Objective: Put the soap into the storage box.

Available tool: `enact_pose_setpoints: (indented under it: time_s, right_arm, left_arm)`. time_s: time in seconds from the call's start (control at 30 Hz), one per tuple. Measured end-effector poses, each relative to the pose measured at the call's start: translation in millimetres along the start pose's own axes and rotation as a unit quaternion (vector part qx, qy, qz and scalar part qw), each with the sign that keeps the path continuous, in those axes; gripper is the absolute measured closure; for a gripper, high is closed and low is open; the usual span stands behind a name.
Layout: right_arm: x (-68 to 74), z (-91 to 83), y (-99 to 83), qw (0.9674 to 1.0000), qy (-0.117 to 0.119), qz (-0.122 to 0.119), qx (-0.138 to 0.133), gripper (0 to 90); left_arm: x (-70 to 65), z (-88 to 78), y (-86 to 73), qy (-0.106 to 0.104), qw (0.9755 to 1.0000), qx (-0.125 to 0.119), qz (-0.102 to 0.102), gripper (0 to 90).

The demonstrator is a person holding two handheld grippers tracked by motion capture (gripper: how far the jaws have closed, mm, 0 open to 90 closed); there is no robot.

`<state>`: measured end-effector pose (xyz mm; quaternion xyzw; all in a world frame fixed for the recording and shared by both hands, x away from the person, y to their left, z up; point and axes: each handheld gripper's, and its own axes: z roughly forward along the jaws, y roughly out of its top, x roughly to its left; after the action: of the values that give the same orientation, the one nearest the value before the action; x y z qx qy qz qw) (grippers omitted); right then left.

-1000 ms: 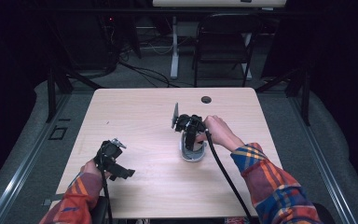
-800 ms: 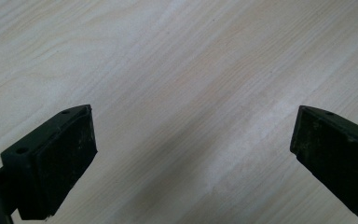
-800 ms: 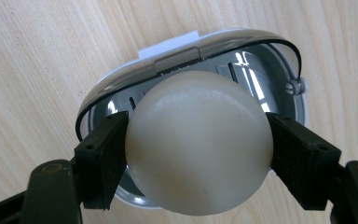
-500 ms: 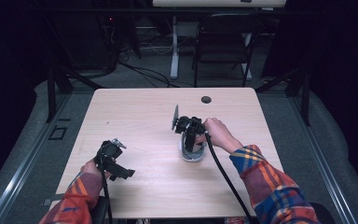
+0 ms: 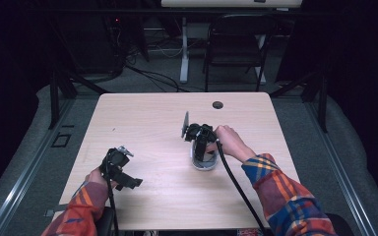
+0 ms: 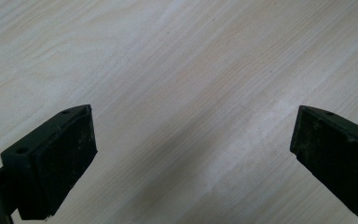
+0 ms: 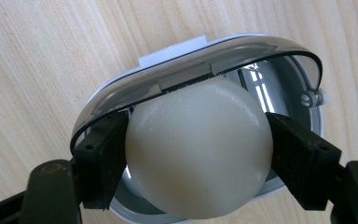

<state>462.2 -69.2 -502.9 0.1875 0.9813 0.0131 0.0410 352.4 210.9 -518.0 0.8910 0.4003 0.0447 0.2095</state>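
Note:
A cream-white rounded object (image 7: 198, 149) sits between the pads of my right gripper (image 7: 198, 161), which is shut on it. The object is low inside a small white oval case (image 7: 170, 53), just under its clear hinged lid (image 7: 261, 51), which stands raised. In the high view this case (image 5: 204, 165) rests right of the table's middle, and my right gripper (image 5: 203, 151) points down into it. My left gripper (image 5: 128, 178) is near the front left of the table. Its jaws stand wide open (image 6: 193, 158) over bare wood with nothing between them.
The light wooden table (image 5: 147, 123) has a dark round cable hole (image 5: 218, 104) near its far edge. A black chair (image 5: 236, 46) and desk legs stand beyond the table. Dark floor surrounds it on both sides.

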Motion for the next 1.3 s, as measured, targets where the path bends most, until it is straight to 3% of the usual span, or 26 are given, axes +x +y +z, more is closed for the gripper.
enact_pose_setpoints:
  time_s: [0.17, 0.23, 0.77, 1.07, 1.3]
  right_arm:
    - [-1.0, -0.6, -0.7, 1.0, 0.005, 0.003, 0.0, 23.3]
    - [-1.3, -5.8, -2.7, 0.9999, 0.005, 0.006, -0.011, 18.1]
    - [5.4, -35.7, -21.2, 0.9983, -0.022, 0.008, -0.052, 0.1]
    - [13.5, -65.0, -54.6, 0.9963, -0.042, 0.009, -0.075, 0.0]
    - [19.6, -70.8, -77.0, 0.9952, -0.046, 0.013, -0.085, 0.0]
  left_arm:
    - [0.1, 0.0, 0.0, -0.001, 1.0, 0.0, 0.0, 0.2]
    - [0.1, 0.1, 0.2, -0.001, 1.0, 0.002, 0.0, 0.2]
    - [-0.3, 0.3, 0.1, 0.0, 1.0, 0.001, 0.0, 0.4]
    - [-0.9, 0.5, 0.5, 0.002, 1.0, 0.003, 0.0, 0.6]
    - [-1.3, 0.5, 0.6, 0.003, 1.0, 0.005, 0.001, 1.0]
